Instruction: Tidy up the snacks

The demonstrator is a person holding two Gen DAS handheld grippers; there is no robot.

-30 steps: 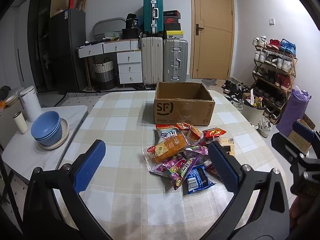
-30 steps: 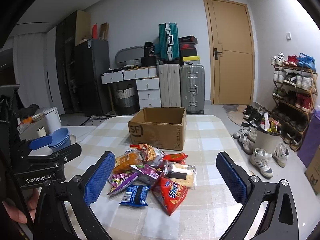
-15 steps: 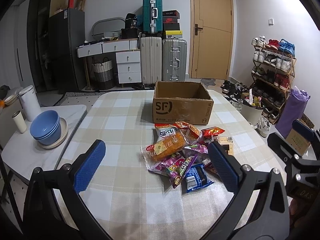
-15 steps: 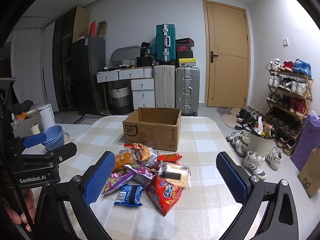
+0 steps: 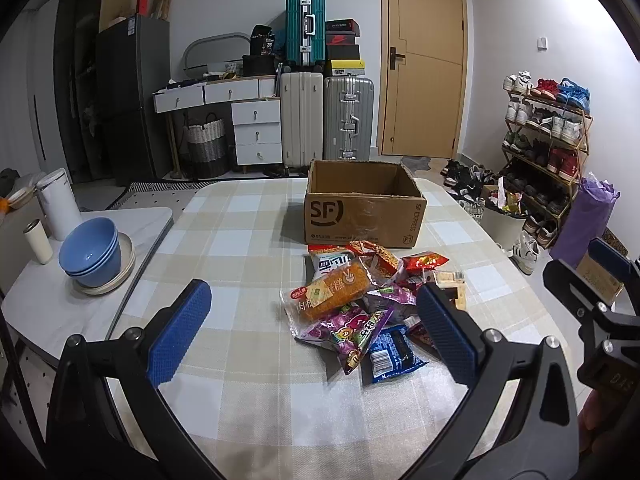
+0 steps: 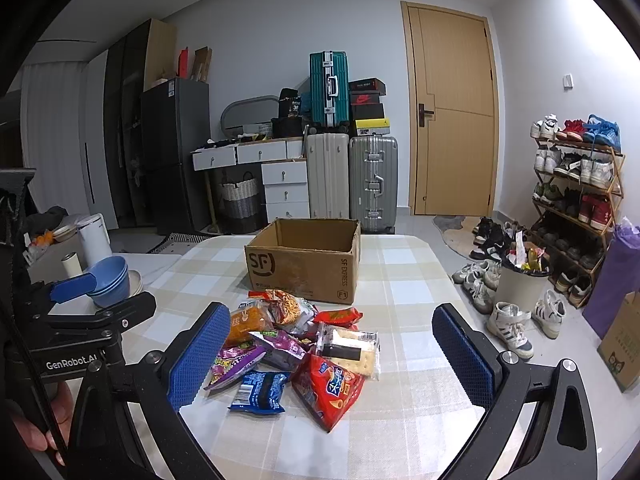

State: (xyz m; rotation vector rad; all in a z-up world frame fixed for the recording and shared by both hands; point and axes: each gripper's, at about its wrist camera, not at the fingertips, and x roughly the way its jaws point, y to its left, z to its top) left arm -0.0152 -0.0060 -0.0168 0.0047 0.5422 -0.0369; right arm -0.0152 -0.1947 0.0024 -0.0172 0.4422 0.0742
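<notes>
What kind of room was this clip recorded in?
Most likely a lived-in apartment's entry and dining area: a shoe rack beside the door, stacked suitcases, and a checked-cloth table holding snack packets and a cardboard box.

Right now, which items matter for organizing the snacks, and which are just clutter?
Job:
snack pile
cardboard box, open
left gripper and right gripper, both open

Clutter:
blue bowls
white kettle
suitcases
shoe rack
</notes>
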